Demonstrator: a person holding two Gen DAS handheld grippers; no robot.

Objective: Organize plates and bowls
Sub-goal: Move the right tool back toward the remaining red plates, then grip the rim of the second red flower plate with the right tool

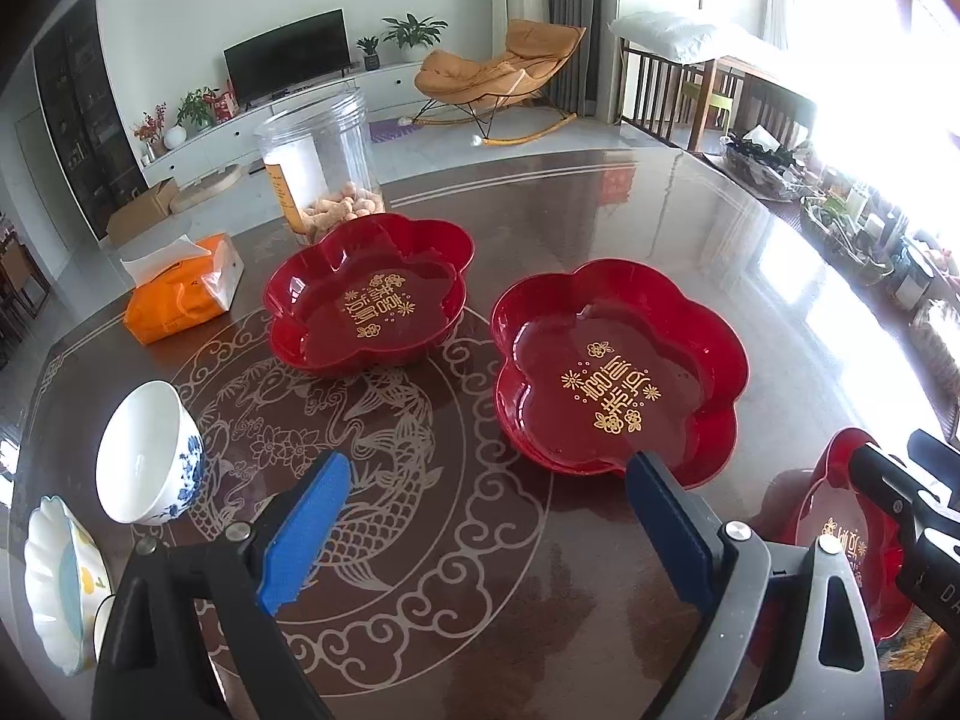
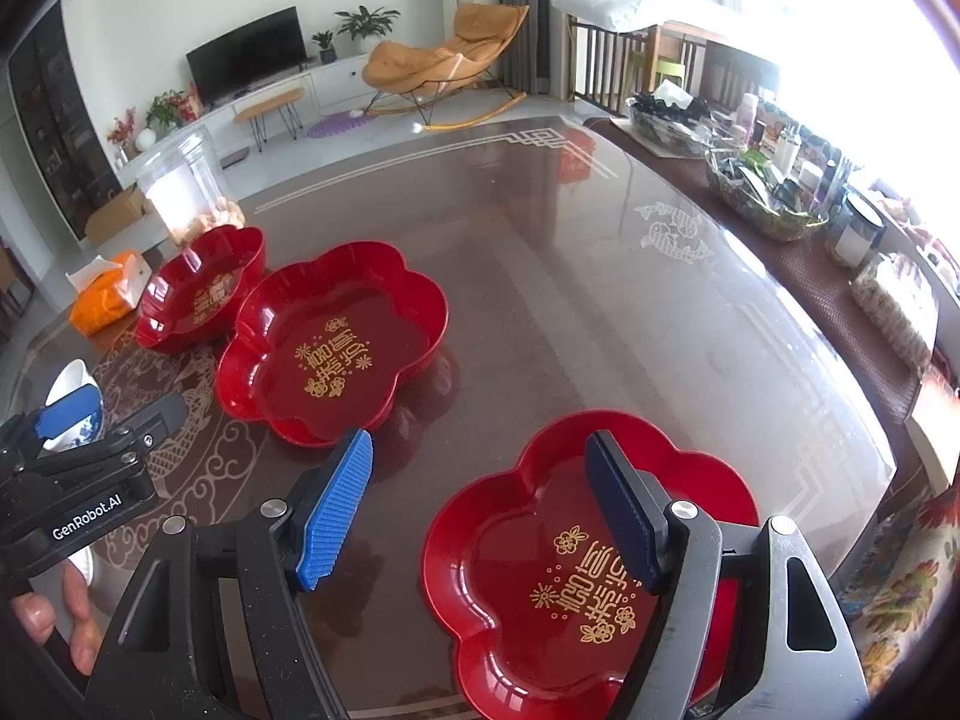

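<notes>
Three red flower-shaped plates with gold lettering lie on the brown glass table. The far-left plate (image 1: 367,288) (image 2: 201,291) is nearest the jar. The middle plate (image 1: 618,369) (image 2: 333,339) lies just ahead of my left gripper (image 1: 489,507), which is open and empty above the table. The near-right plate (image 2: 576,558) (image 1: 840,534) lies under my right gripper (image 2: 480,489), which is open and empty, its right finger over the plate. A white bowl with blue flowers (image 1: 150,456) (image 2: 72,390) and a white scalloped plate (image 1: 60,588) sit at the left.
A clear jar of peanuts (image 1: 321,171) and an orange tissue pack (image 1: 183,288) stand at the table's far left. Trays of bottles and clutter (image 2: 768,192) line the right side. The table's near edge (image 2: 420,705) is close below the right gripper.
</notes>
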